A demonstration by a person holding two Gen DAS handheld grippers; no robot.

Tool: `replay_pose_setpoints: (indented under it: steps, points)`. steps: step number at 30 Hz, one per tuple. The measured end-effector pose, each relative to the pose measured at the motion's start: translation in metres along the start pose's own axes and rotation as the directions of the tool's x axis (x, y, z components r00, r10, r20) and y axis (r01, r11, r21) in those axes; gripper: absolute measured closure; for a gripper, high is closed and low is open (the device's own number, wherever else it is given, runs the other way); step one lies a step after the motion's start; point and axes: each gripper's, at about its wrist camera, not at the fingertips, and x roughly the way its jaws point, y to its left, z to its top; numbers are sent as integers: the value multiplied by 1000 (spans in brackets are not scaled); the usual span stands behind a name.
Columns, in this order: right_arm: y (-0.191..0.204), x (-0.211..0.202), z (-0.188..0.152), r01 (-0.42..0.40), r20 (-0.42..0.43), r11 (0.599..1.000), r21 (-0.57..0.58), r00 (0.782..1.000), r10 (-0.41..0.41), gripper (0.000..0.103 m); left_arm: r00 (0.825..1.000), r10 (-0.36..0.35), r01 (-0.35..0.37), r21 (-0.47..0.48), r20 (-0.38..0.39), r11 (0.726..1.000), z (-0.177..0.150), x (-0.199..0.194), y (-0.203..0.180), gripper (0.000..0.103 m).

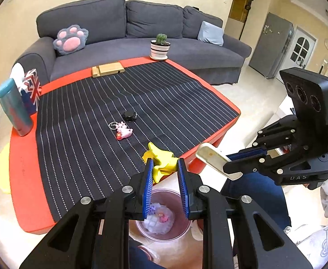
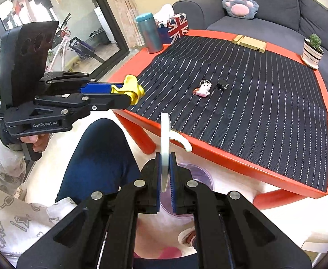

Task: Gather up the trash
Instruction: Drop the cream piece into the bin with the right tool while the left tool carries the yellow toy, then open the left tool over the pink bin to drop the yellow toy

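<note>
The left gripper [image 1: 164, 168], marked "GenRobot.AI", has its fingers closed on a crumpled yellow wrapper [image 1: 160, 160] at the red desk's [image 1: 25, 174] near edge, above a trash bin [image 1: 164, 219]. To its right, the right gripper [image 2: 165, 168], lettered "DAS", pinches a flat white packet [image 2: 165, 139] near the bin.

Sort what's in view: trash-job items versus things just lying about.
Job:
- yellow peel, in left gripper
- white flat scrap, in right gripper
- bin

Lying about:
- pink keychain
- cactus pot
- teal tumbler
- tissue box
- wooden stand
</note>
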Motion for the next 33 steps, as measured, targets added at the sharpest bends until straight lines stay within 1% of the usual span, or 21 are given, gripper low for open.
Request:
replay_pose_setpoints:
  steps: [1,2,3,4,5,8,9,10,11,14,33]
  points:
    - [0,-1,0,2,3,1000,2,1000,-2,95,1000,0,0,1,1,1000,0,0,0,81]
    - [-1,-1,1,8,4,1000,2,1000,-8,92,1000,0,0,1,1,1000,0,0,0,81]
    - [-1,-2,1,17,5,1000,2,1000,-17,85,1000,0,0,2,1,1000,0,0,0,81]
    - [-2,-2,1,25,8,1000,6,1000,-25,60,1000,0,0,3,0,1000,0,0,-1,81]
    - [-4,-3,1,31,14,999,10,999,-31,41,1000,-2,2,5,-2,1000,0,0,-1,81]
    - [-7,-6,3,42,34,999,28,998,-43,24,1000,-4,4,8,-11,1000,-2,1,-2,81]
    - [-9,-7,4,46,37,998,34,998,-48,21,1000,-5,5,9,-13,1000,-2,1,-2,81]
    - [-10,-8,4,50,41,998,40,998,-52,14,1000,-7,7,9,-17,1000,-3,1,-2,81]
    - [-11,-9,4,50,46,998,47,998,-52,11,1000,-10,10,11,-19,1000,-3,1,-3,81]
    - [-17,-9,5,61,49,996,64,997,-64,9,1000,-14,15,13,-25,1000,-4,2,-4,81]
    - [-27,-26,-2,86,87,990,109,992,-96,8,998,-46,48,35,-53,998,-5,10,-15,81]
